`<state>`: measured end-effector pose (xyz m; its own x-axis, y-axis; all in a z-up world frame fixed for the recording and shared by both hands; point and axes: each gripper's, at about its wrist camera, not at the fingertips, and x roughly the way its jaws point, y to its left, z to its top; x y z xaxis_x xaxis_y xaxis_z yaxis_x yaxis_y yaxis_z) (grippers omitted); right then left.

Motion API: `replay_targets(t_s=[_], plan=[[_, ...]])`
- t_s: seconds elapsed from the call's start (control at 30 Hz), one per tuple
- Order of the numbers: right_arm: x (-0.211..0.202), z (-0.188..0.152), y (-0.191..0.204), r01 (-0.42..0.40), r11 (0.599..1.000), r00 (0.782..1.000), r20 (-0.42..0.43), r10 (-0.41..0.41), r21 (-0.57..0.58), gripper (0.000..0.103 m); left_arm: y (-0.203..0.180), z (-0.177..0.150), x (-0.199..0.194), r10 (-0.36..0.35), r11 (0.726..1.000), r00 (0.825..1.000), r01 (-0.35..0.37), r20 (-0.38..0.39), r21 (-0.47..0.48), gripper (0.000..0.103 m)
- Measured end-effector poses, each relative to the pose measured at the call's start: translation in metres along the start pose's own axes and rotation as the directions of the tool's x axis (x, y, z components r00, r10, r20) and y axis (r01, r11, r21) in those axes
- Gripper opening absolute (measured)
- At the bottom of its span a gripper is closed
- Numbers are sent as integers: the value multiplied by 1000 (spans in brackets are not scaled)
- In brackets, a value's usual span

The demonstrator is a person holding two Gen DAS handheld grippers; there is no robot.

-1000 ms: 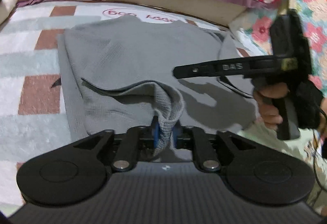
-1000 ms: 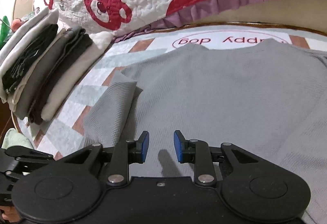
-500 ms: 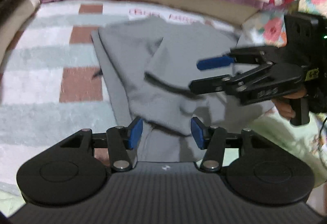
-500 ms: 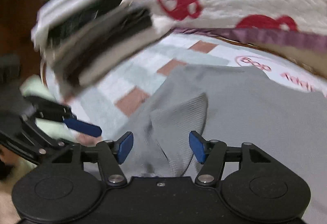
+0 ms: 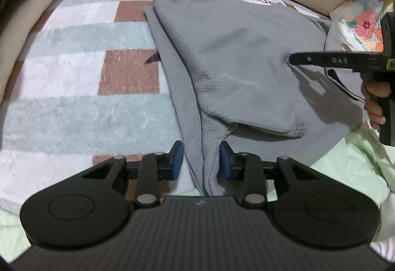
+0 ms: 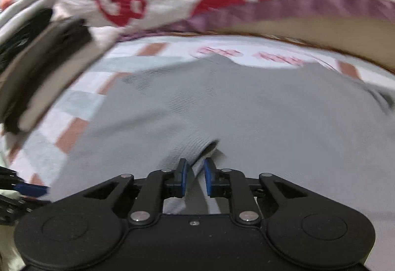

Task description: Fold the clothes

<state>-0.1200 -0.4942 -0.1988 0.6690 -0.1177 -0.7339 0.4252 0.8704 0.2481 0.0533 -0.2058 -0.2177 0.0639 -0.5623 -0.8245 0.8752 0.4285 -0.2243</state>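
Grey knit garment [image 5: 237,68] spread on checked rug [image 5: 74,88], partly folded, one flap laid over body. Left gripper [image 5: 201,159] at 6 o'clock, pads spread, cloth edge running between them unpinched. Right gripper [image 6: 195,178] nearly closed on a raised fold at 6 o'clock; view blurred. Folded clothes stack [image 6: 37,68] at 9 o'clock.

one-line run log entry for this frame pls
step: fold | item: grey garment flat on rug | left gripper: open, straddling hem | right gripper: closing on fabric, grip unclear
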Motion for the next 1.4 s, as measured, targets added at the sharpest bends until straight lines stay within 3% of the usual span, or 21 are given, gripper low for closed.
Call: replay_targets(t_s=[0.1, 0.17, 0.2, 0.27, 0.3, 0.37, 0.43, 0.47, 0.5, 0.53, 0.57, 0.63, 0.7, 0.73, 0.87, 1.0, 1.07, 1.2, 1.3, 1.4], plan=[[-15, -6, -9, -17, 998, 999, 30, 15, 55, 32, -9, 1, 3, 11, 999, 1000, -12, 12, 45, 35], [-27, -10, 1, -48, 999, 997, 64, 47, 7, 33, -12, 2, 4, 14, 998, 1000, -16, 26, 62, 35], [-27, -15, 13, -60, 996, 996, 56, 64, -66, 36, -14, 3, 3, 15, 998, 999, -17, 33, 68, 34], [-23, -26, 38, -85, 968, 995, 23, 93, -236, 51, -16, 4, 3, 16, 997, 999, -20, 49, 80, 16], [-21, -32, 51, -98, 943, 994, 4, 105, -318, 59, -16, 4, 2, 18, 997, 998, -22, 57, 80, 14], [-17, -43, 77, -126, 871, 992, -35, 124, -474, 60, -13, 4, -2, 24, 998, 997, -29, 70, 63, 11], [-13, -55, 103, -155, 773, 988, -78, 136, -615, 59, -9, 3, -4, 24, 999, 997, -27, 72, 42, 10], [-11, -61, 115, -170, 715, 985, -99, 140, -678, 56, -7, 3, -4, 25, 999, 997, -27, 70, 30, 9], [-7, -64, 120, -140, 679, 990, -83, 116, -721, 39, -6, 2, -4, 30, 999, 997, -31, 67, 19, 9], [-7, -61, 120, -125, 684, 992, -67, 110, -719, 6, -5, 1, -4, 35, 999, 997, -35, 62, 7, 9], [-7, -57, 118, -117, 699, 992, -54, 111, -705, 6, -4, 0, -4, 37, 999, 998, -37, 59, -6, 9], [-20, -39, 109, -130, 776, 987, -6, 161, -617, 5, -3, -1, -5, 39, 999, 998, -38, 56, -24, 9], [-28, -28, 106, -138, 805, 983, 19, 182, -577, 6, -5, -2, -8, 50, 998, 997, -49, 57, -27, 9], [-29, -25, 107, -145, 806, 982, 17, 189, -574, 6, -6, -2, -8, 63, 998, 997, -62, 53, -22, 9], [-18, -44, 116, -157, 740, 987, -70, 148, -655, 6, -2, -5, -6, 77, 996, 997, -76, 12, -46, 9], [-7, -64, 109, -202, 740, 979, -148, 139, -641, 12, 11, -7, -11, 55, 992, 998, -55, -4, -116, 14], [-12, -64, 103, -237, 751, 971, -161, 174, -616, 17, 16, -7, -14, 53, 989, 999, -53, -6, -140, 25], [-35, -46, 70, -346, 817, 938, -181, 295, -461, 43, 29, -5, -21, 27, 978, 999, -22, 21, -210, 31], [-45, -23, 12, -214, 919, 977, -72, 201, -330, 47, 41, 7, -27, 21, 960, 995, 6, 93, -279, 33], [-55, 0, -47, -63, 982, 997, 24, 68, -177, 49, 44, 32, -28, 6, 956, 984, 47, 178, -290, 37]])
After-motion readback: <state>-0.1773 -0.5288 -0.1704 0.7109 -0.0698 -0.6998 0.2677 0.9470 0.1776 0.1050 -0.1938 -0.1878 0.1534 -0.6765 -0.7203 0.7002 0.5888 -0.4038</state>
